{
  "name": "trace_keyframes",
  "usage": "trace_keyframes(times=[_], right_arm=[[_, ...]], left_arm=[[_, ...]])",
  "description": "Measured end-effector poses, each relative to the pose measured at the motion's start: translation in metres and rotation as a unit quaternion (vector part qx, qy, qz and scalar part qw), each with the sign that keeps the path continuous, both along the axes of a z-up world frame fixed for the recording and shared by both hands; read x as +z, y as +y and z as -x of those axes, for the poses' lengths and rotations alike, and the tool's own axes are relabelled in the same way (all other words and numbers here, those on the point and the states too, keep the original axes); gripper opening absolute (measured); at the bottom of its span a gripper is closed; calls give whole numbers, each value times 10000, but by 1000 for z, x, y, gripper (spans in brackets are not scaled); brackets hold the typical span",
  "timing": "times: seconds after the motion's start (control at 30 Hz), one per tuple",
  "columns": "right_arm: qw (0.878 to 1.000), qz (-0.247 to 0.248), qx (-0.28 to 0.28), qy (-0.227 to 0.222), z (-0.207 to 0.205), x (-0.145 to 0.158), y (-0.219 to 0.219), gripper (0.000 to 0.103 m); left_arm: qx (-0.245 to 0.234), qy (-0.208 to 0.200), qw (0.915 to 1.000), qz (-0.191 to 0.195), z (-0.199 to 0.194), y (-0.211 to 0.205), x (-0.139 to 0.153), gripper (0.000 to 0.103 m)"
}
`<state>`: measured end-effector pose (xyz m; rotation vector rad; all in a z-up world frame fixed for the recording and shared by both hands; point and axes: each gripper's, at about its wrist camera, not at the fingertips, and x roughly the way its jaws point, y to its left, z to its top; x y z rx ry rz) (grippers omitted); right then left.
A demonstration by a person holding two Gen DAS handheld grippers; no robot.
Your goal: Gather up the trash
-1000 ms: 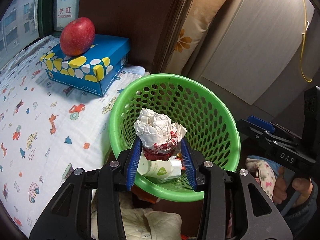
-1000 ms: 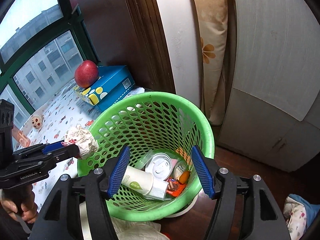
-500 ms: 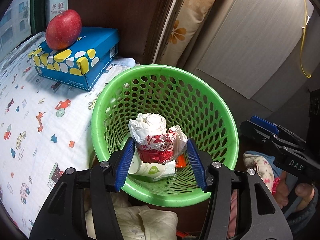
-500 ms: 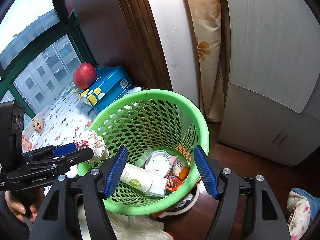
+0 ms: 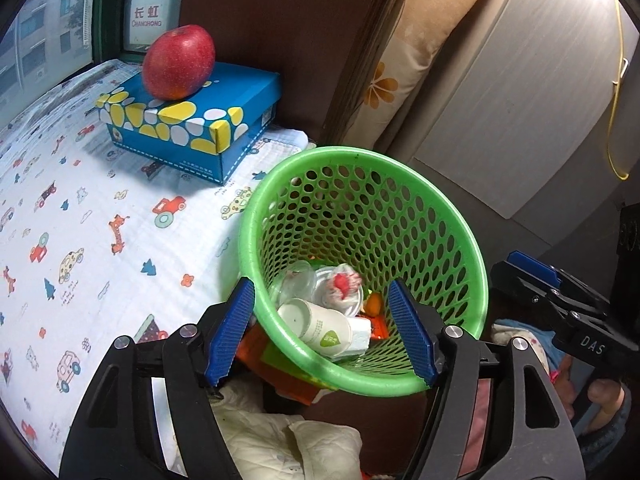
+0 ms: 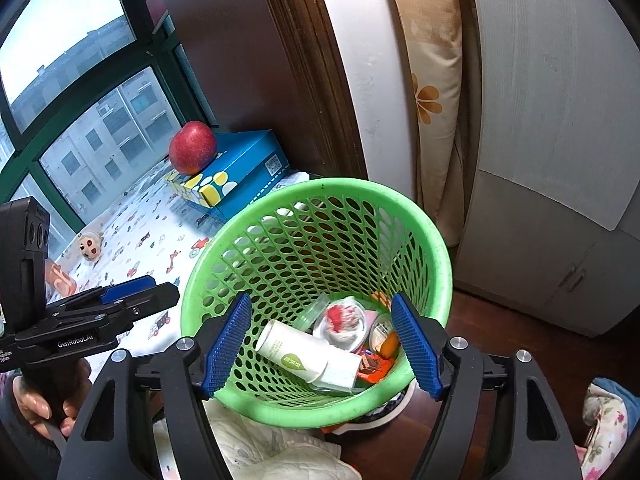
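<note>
Crumpled paper wad [image 5: 341,287] in perforated green basket [image 5: 460,248] (round, plastic); both grippers' fingers spreading, empty

Black claw [image 5: 322,330], blue ribbed pads [image 5: 230,334], silver screws

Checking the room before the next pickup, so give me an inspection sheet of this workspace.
Surface: printed sheet.
Job's things: green basket beside the sheet holds a crumpled wrapper, paper cup, clear lids.
Clutter: apple on blue box; small doll on the sheet.
Grippers: left gripper and right gripper both empty, jaws opening above the basket.
Cables: yellow cord on the wall.
Surroundings: window, flowered cushion, cabinet.
</note>
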<state>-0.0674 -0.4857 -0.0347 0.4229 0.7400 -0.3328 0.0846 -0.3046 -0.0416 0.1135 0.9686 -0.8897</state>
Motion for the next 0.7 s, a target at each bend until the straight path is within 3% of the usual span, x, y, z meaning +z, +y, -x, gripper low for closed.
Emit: trace_keyframes(times=[0.33, 0.53, 0.7], right_arm=[[9985, -3, 551, -58, -23, 4, 45, 76], [9954, -31, 947, -109, -43, 6, 78, 81], [9920, -25, 1253, -165, -60, 9, 107, 86]], left_arm=[[762, -362, 9964, -74, -11, 64, 15, 74], [1343, -685, 9884, -209, -15, 110, 27, 85], [1770, -864, 9797, -383, -16, 146, 31, 88]])
